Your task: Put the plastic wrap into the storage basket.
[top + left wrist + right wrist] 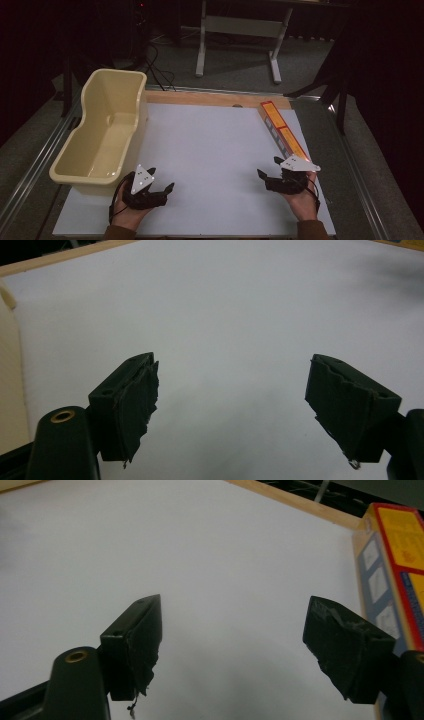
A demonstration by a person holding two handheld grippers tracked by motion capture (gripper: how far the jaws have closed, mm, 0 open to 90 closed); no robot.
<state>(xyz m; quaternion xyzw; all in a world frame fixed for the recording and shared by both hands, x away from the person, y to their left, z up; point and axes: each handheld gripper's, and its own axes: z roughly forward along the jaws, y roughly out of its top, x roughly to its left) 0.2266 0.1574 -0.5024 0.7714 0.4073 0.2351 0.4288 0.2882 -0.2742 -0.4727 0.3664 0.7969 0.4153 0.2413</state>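
My left gripper (161, 181) rests at the front left of the white board (215, 150), just in front of the near end of a cream plastic tub (135, 110). In the left gripper view its jaws (230, 385) stand open over bare white surface, and the tub's wall (7, 390) shows at the left edge. My right gripper (269, 167) is at the front right, beside the near end of a long orange and yellow box (280, 131). In the right gripper view its jaws (232, 625) are open and empty, with the box (400, 565) just past the right jaw.
The tub is empty and sits along the board's left edge. A wooden strip (210, 98) runs along the board's far edge. Beyond the table a white desk frame (237, 30) stands on the grey floor, in dark surroundings.
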